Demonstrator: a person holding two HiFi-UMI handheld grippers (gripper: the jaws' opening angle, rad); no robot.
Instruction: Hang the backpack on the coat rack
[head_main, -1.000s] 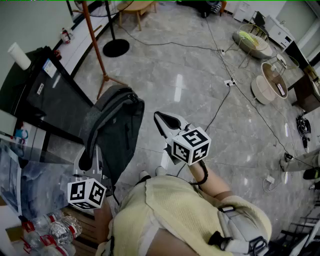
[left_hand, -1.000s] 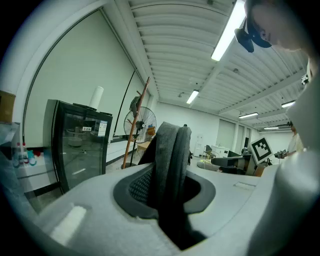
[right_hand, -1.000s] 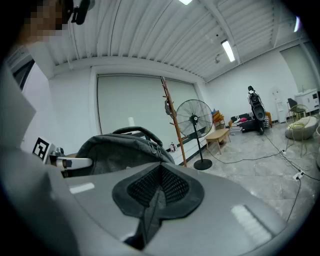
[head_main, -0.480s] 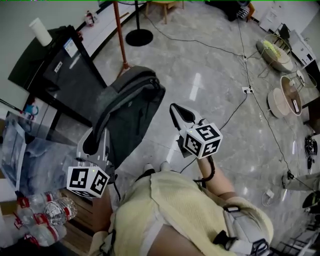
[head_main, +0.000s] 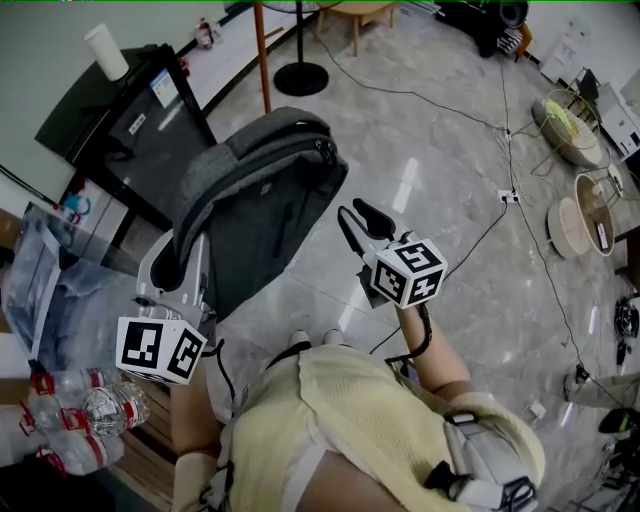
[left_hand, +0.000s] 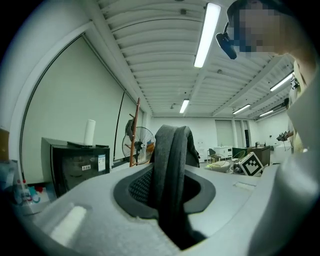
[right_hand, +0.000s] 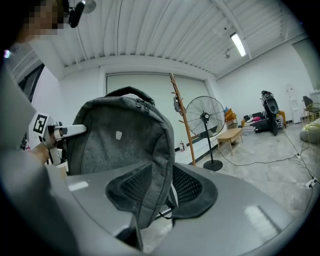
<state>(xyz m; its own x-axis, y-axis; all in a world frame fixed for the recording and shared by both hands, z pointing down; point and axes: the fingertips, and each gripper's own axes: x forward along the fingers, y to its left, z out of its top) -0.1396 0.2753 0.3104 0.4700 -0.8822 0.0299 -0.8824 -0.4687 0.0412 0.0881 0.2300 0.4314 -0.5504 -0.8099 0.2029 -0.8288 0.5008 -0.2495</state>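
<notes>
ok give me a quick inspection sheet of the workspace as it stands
surface: grey marble floor
job's things: grey backpack held up; wooden coat rack beyond it, backpack not yet hung
clutter: water bottles at lower left; white roll on a black cabinet
grippers: left gripper shut on the backpack strap; right gripper jaws have just been opening, with the backpack's edge between them, not pinched
cables: loose cables across the floor
surroundings: fan stand, wooden stool
</notes>
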